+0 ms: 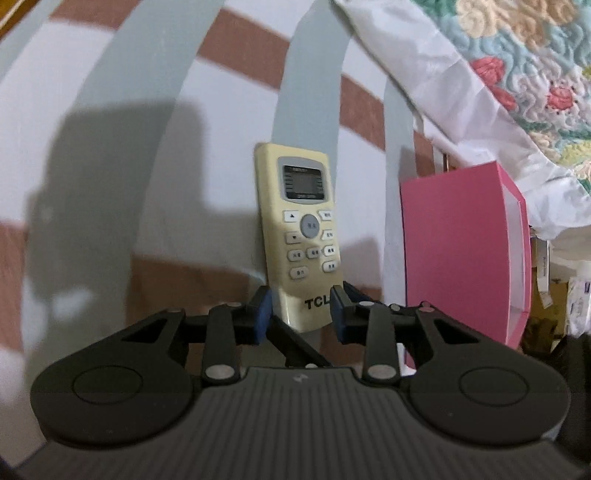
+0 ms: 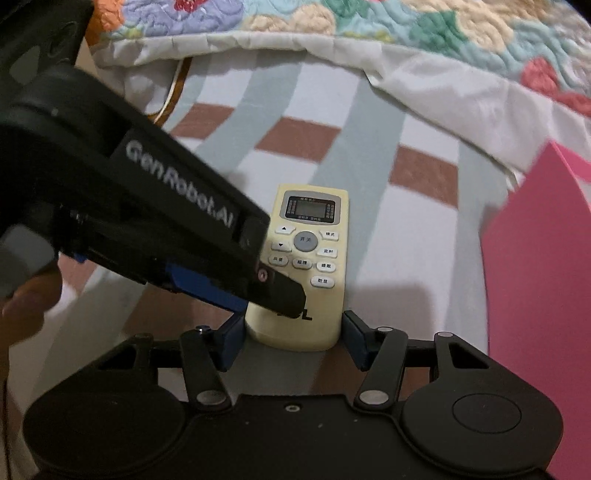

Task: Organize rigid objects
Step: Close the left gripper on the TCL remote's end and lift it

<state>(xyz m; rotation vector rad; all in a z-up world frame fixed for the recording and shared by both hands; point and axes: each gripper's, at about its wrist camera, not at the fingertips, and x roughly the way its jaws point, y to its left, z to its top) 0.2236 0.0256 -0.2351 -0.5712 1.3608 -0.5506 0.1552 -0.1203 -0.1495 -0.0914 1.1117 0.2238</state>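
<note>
A cream air-conditioner remote (image 1: 299,229) lies face up on the checked bed sheet (image 1: 147,147), its screen end pointing away from both cameras. My left gripper (image 1: 300,314) is shut on the remote's near end, one blue pad against each long edge by the printed logo. In the right wrist view this left gripper (image 2: 266,301) reaches in from the upper left and covers part of the logo on the remote (image 2: 306,240). My right gripper (image 2: 294,341) straddles the same near end from just behind. It is open, with a thin gap between each pad and the remote.
A pink box (image 1: 458,251) stands right of the remote and shows at the right edge as the pink box (image 2: 543,277). A flowered quilt (image 2: 332,22) with a white underside lies bunched along the far side. A person's hand (image 2: 26,306) holds the left gripper at the left edge.
</note>
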